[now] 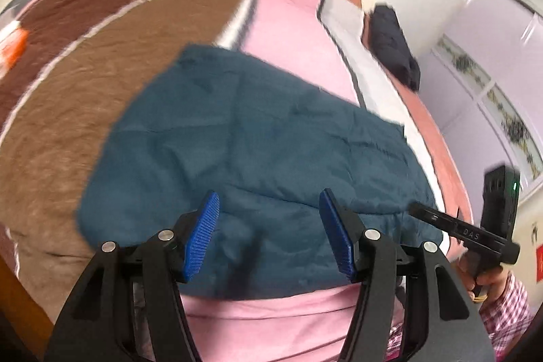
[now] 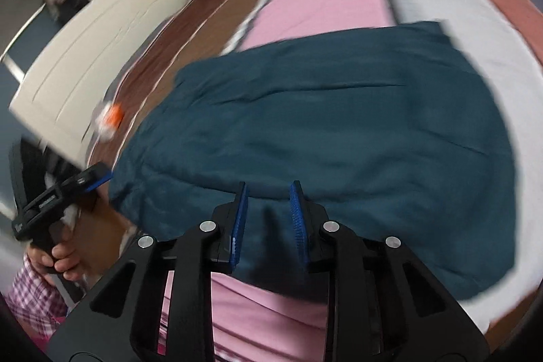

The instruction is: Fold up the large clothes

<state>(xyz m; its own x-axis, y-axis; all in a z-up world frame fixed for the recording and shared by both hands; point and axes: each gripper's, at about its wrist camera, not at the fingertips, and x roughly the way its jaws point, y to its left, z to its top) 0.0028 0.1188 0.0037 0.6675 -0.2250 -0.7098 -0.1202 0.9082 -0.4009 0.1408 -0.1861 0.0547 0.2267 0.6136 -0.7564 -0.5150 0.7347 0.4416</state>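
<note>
Both views blurred, teal garment (image 1: 258, 165) folded, bedspread (image 1: 85, 83) edges cropped

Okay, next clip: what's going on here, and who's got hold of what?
A person is folding a teal garment on a bed with a striped bedspread, holding a claw in each hand. Right now neither grips anything: the left claw and the right claw both hover open above the garment's near edge, nothing between their blue pads. The garment lies flat as a rough rectangle, apparently already folded. A dark garment sits further back, untouched.
</note>
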